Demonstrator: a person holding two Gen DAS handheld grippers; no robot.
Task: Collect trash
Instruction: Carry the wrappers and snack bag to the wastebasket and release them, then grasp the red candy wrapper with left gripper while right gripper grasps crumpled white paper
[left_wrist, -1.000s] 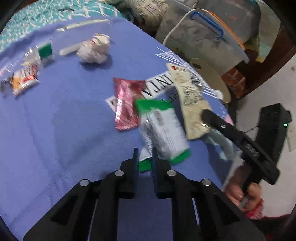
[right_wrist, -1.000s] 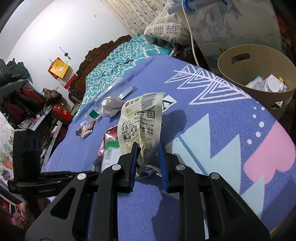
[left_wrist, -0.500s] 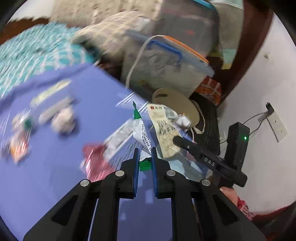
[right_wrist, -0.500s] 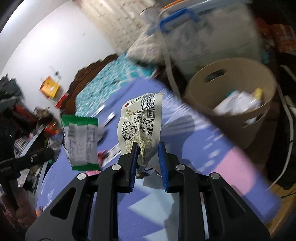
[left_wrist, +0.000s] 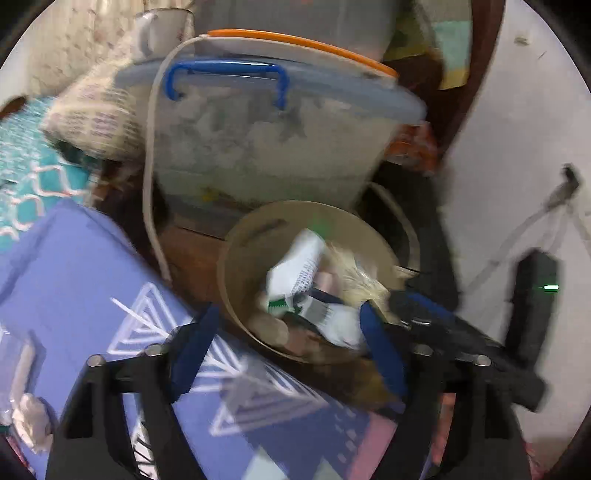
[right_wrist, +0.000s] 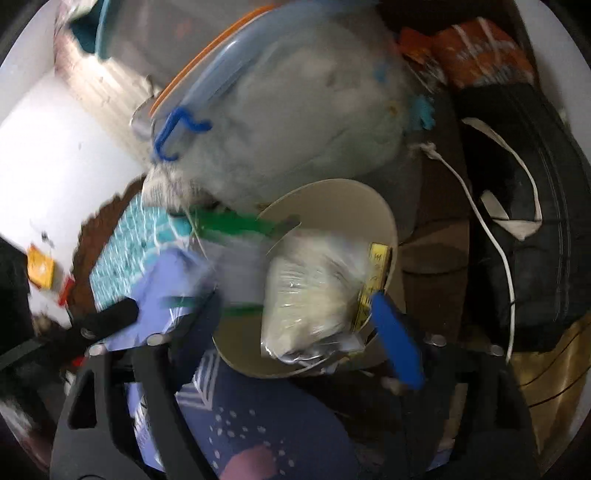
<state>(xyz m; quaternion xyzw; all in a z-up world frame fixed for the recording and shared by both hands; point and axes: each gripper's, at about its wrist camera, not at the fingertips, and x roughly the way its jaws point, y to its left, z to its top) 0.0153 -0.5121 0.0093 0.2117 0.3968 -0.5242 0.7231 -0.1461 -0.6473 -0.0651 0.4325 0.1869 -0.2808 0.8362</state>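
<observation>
A beige round trash bin (left_wrist: 236, 280) stands beside the bed and holds several wrappers. The green-and-white snack wrapper (left_wrist: 295, 273) is in the bin, free of my left gripper (left_wrist: 284, 343), which is open just above the near rim. In the right wrist view the bin (right_wrist: 332, 206) lies straight ahead. The pale yellowish wrapper (right_wrist: 314, 295) sits loose over the bin mouth between the spread fingers of my right gripper (right_wrist: 299, 328), which is open. The green-edged wrapper (right_wrist: 236, 225) shows blurred at the bin's left.
A blue patterned bedspread (left_wrist: 74, 280) reaches up to the bin. A large clear storage box with a blue handle (left_wrist: 258, 140) stands behind the bin. A white cable (left_wrist: 147, 184) hangs down by it. A crumpled white paper (left_wrist: 33, 421) lies on the bed at lower left.
Both grippers swung from the bed to the bin and opened. The green-and-white wrapper and the pale wrapper left the jaws and are now at the bin.
</observation>
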